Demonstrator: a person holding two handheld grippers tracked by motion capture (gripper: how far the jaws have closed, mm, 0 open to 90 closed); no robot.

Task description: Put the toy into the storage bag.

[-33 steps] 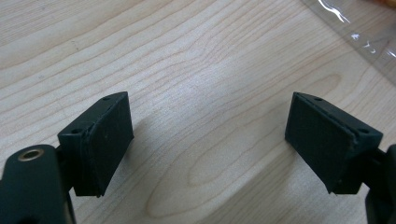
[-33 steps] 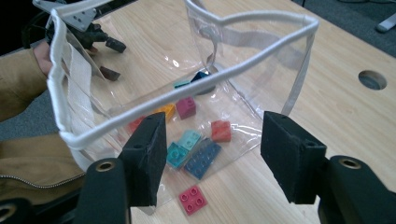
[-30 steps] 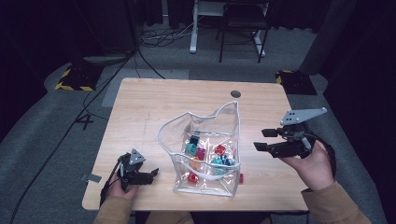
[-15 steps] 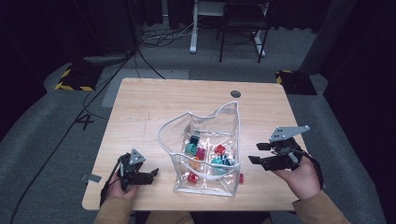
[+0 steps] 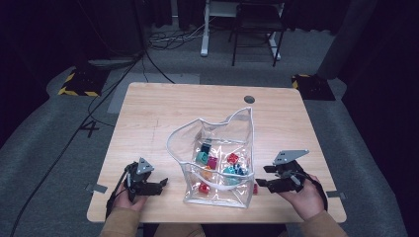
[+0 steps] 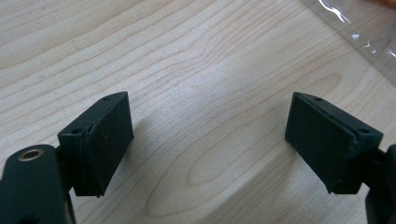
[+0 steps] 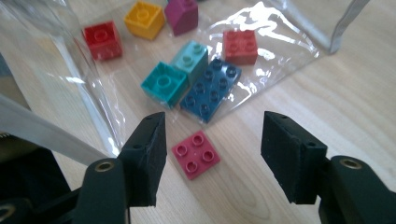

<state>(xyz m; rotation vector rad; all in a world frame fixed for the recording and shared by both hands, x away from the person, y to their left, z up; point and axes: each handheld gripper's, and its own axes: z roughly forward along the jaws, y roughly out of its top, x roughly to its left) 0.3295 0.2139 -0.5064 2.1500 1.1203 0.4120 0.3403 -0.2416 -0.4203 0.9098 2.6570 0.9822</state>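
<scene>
Wooden desk [image 5: 163, 113], with a clear plastic bag [image 5: 217, 158] standing open near its front edge, coloured bricks inside. Right gripper [image 5: 264, 177] is low at the bag's right side, jaws spread wide and empty, a pink brick [image 7: 195, 154] on the bare desk between them, just outside the bag. Left gripper [image 5: 160, 183] rests left of the bag, jaws wide apart, holding nothing, over bare wood.

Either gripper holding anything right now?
No. The left gripper is open over bare table; the right gripper is open around the pink brick, not closed on it.
</scene>
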